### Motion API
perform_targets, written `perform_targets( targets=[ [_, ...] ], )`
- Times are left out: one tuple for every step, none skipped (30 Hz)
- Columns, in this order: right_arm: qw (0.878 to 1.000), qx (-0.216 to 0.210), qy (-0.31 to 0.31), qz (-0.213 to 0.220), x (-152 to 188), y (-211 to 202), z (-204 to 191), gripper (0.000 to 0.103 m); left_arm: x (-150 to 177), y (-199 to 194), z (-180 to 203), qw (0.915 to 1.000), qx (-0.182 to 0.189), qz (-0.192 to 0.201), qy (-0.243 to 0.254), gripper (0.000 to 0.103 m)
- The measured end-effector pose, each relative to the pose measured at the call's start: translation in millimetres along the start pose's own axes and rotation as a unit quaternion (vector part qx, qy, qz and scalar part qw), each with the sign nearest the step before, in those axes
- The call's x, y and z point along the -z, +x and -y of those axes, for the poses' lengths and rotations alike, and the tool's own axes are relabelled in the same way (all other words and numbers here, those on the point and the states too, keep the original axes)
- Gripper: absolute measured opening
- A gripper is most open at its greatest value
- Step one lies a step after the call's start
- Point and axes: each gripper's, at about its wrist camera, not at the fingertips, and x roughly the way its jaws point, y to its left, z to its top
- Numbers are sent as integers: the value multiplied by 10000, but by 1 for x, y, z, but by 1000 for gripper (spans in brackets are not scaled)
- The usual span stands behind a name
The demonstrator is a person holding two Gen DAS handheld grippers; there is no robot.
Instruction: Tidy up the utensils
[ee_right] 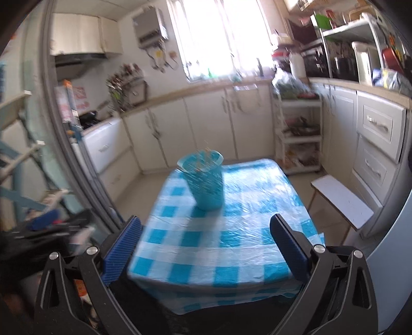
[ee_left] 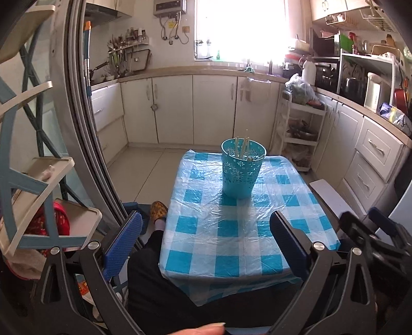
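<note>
We held the left claw [ee_left: 206, 247] and right claw [ee_right: 206, 247] wide open and empty above the near edge of the counter [ee_left: 231, 247], since the chopsticks [ee_left: 243, 148] already stood in the cup [ee_left: 242, 170] straight ahead of both.

place: you're in a home kitchen, small and lived-in
cabinets: cream base cabinets [ee_left: 175, 108] run along two walls under a counter
wall gear: gas water heater [ee_left: 170, 7] beside the bright window [ee_left: 239, 28]; range hood [ee_right: 77, 60] at left
cookware: utensil rack [ee_left: 127, 49] with ladles, pan below it
appliances: microwave [ee_left: 355, 77] on the right counter
table: you face a small table in blue checked cloth [ee_left: 231, 232]
</note>
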Motion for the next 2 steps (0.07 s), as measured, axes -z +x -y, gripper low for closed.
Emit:
perform_targets(
  targets=[
    [9998, 136, -32, -160, -1, 25, 6, 96, -1, 6, 1, 10000, 1, -31, -14, 96],
    [9993, 214, -52, -295, -1, 43, 9, 96, -4, 15, 0, 9999, 24, -102, -52, 96]
  ],
)
